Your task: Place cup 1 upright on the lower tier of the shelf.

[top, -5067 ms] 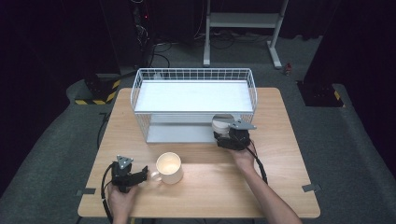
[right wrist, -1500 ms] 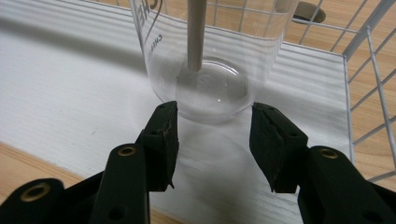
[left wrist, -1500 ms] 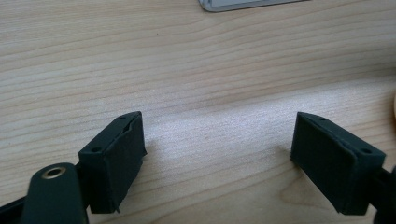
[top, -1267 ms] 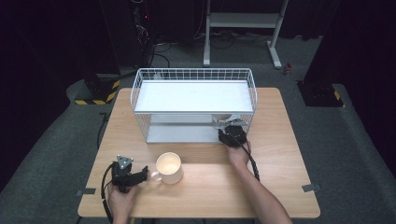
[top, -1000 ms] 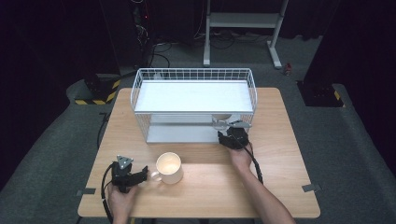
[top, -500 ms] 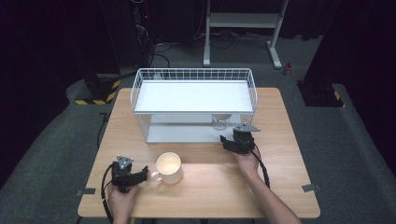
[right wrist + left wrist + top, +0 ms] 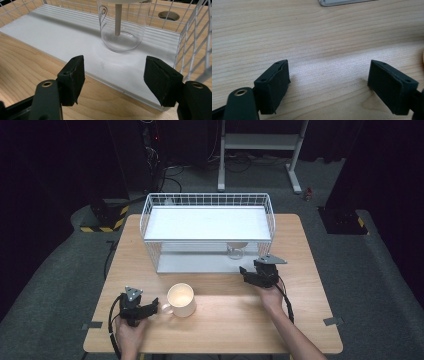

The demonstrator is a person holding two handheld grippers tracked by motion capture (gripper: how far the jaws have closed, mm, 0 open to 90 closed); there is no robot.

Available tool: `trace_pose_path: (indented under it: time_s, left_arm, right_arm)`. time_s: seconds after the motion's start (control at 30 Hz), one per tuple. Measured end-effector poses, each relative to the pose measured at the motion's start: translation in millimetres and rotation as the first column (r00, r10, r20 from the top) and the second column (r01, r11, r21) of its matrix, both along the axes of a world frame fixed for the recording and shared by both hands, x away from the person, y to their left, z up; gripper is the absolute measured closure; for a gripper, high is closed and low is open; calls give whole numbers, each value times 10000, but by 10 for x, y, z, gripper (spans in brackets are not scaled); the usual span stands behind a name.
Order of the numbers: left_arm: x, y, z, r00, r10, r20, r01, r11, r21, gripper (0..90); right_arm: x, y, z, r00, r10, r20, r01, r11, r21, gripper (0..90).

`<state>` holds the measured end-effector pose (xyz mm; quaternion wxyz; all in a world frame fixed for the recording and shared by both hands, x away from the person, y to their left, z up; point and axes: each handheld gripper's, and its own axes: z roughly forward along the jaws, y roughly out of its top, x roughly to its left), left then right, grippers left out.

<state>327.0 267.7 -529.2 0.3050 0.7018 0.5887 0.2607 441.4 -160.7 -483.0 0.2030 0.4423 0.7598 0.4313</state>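
**Two grippers open, glass parked on the lower shelf**

Two open grippers, nothing held. My right gripper (image 7: 246,272) stands at the front edge of the white wire-mesh shelf rack (image 7: 150,215), jaws spread wide and empty; its own view shows both black pads apart with bare wood and the shelf lip between them. The clear glass cup with a white lid and straw (image 7: 122,23) stands upright on the rack's white lower shelf board (image 7: 57,32), straight ahead of my right gripper (image 7: 113,75) and a little beyond it, apart from the pads. In the high view that glass (image 7: 236,251) sits under the upper tray, near the rack's right end, just behind my right gripper.

My left gripper (image 7: 151,306) rests low on the light wooden table (image 7: 300,240), jaws likewise wide, with only bare table between them (image 7: 328,86). It points at the cream ceramic mug (image 7: 181,300), whose handle faces it and lies just beside the jaw tips; I cannot tell whether they touch.

Judgement: the glass appears placed. The mug is nearer my left hand, its handle toward me, so that side seems better set for the next pick-up.
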Motion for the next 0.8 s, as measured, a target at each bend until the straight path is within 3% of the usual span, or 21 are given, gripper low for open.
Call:
trace_pose_path:
  time_s: [0.8]
  left_arm:
    - [0,0,0,10000,-1,-3,1,10000,3,177]
  right_arm:
    - [-208,-261,104,9996,197,215,-200,9997,155,326]
